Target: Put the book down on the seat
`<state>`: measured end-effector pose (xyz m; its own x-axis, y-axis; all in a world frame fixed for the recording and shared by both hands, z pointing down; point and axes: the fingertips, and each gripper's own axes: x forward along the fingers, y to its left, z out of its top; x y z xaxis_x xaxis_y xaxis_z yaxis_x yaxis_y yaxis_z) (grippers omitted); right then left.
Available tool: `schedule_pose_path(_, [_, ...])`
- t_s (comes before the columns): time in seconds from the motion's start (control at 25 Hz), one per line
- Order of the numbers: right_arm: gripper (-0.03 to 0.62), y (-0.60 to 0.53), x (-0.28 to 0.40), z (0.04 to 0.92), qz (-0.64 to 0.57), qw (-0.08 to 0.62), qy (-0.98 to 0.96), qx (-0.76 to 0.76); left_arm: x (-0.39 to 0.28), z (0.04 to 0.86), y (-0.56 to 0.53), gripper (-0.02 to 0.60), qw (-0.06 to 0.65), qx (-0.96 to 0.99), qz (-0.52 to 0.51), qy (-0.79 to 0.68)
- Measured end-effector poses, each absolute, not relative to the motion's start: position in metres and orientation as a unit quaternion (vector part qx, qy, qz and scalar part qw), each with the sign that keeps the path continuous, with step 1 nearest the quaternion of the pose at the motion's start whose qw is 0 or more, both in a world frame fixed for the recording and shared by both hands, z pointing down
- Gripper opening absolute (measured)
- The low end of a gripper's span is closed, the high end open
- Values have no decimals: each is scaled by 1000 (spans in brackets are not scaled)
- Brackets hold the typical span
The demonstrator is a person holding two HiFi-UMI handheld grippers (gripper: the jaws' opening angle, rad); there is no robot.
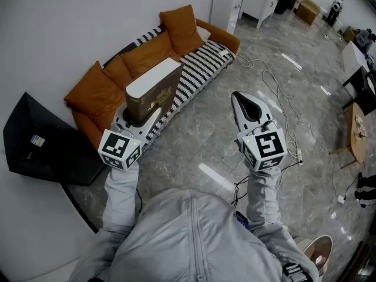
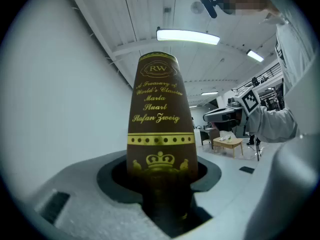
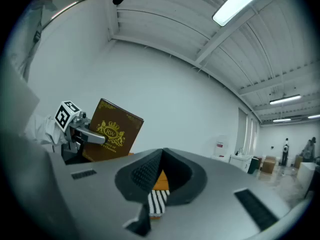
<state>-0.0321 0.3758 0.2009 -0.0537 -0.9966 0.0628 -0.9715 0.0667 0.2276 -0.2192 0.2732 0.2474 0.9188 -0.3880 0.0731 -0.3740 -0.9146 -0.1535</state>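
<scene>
1. The left gripper [image 1: 138, 115] clamped the brown book [image 1: 154, 88] low at one end. Its jaws stood wide to span the book's thickness, and the book tilted up with its page edge on top.
2. The book was in the air over the orange sofa [image 1: 100, 96], near the striped throw [image 1: 202, 63] on the seat. It looked clear of both.
3. The low grip probably left the far end free to land first.
4. The right gripper [image 1: 237, 97] hung over the floor, well apart from the book. Its jaws were together with nothing in them, likely just parked out of the way.
5. My judgement: the book was at the sofa; lowering and release were not yet done.
</scene>
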Motion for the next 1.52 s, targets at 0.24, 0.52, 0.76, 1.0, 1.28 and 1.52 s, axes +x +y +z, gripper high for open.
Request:
schedule_pose_path(0.24, [29, 375, -29, 207, -53, 97, -732, 673, -216, 253, 274, 230, 66, -975, -55, 206])
schedule_pose_path(0.52, [31, 387, -11, 220, -31, 83, -744, 662, -208, 263, 290, 230, 58, -970, -64, 225])
schedule_pose_path(0.76, [31, 395, 4, 231, -16, 78, -749, 657, -200, 272, 300, 230, 51, -967, -68, 240])
schedule_pose_path(1.0, [31, 383, 21, 239, -2, 70, -743, 665, -187, 277, 284, 230, 48, -968, -67, 238])
schedule_pose_path(1.28, [31, 334, 42, 256, 9, 77, -740, 669, -161, 295, 229, 230, 39, -971, -64, 229])
schedule_pose_path(1.52, [31, 257, 65, 251, 5, 80, -733, 675, -133, 299, 143, 230, 32, -973, -60, 222])
